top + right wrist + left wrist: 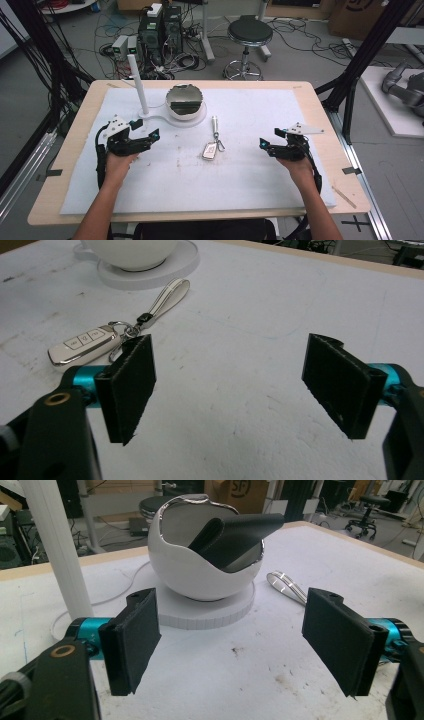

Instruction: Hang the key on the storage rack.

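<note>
A: Start at the tools. How do they stand?

B: The left gripper (156, 134) has its jaws wide apart, nothing between them. In its own view the pads (135, 640) frame bare white mat (240, 680). The right gripper (262, 144) is the same: jaws spread, nothing clamped, pads (127, 385) over the mat.

A: And the hands?

B: Each rests low on the mat, left hand (117, 165) at about 8 o'clock on the table (75, 145), right hand (300, 167) at about 4 o'clock. The grippers point inward, toward each other.

A: What lies between them?

B: A key fob (210, 150), flat on the mat near the centre, its strap (215, 124) running toward 12 o'clock. From the right gripper view it sits at 10 o'clock, just beyond the left pad (whether it touches, I cannot tell; it looks apart).

A: Farther out?

B: A white bowl (186, 102) on a round base (192, 121), at 12 o'clock from the fob, with a dark flat piece (235, 535) leaning inside. In the left gripper view it stands straight ahead at 12 o'clock. A white post (137, 85) rises at the bowl's 9 o'clock, upright.
</note>
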Demonstrator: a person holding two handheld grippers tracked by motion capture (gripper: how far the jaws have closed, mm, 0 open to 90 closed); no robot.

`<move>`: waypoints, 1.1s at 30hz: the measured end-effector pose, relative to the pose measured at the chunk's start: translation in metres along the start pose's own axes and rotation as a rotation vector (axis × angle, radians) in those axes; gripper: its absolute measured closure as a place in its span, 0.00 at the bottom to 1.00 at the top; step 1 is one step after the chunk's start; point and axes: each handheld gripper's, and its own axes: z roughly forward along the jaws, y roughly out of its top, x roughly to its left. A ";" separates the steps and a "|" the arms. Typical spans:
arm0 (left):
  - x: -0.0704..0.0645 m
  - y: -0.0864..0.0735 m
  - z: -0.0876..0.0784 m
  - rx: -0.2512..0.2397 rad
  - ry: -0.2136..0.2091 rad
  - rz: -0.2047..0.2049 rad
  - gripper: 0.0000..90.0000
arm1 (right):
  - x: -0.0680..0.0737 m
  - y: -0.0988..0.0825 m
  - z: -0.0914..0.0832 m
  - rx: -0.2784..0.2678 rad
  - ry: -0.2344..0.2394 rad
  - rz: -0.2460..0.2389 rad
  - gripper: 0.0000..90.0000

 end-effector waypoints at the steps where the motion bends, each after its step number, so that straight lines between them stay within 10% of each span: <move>1: 0.000 0.000 0.000 0.002 -0.002 0.000 0.26 | 0.000 0.000 0.001 -0.004 0.009 0.004 0.33; 13: -0.004 -0.002 0.002 0.019 -0.017 0.003 0.28 | 0.023 0.013 0.041 0.037 0.053 0.009 0.53; 33: -0.004 -0.007 0.010 0.061 -0.034 -0.005 0.31 | 0.067 0.038 0.135 0.150 0.059 0.011 0.58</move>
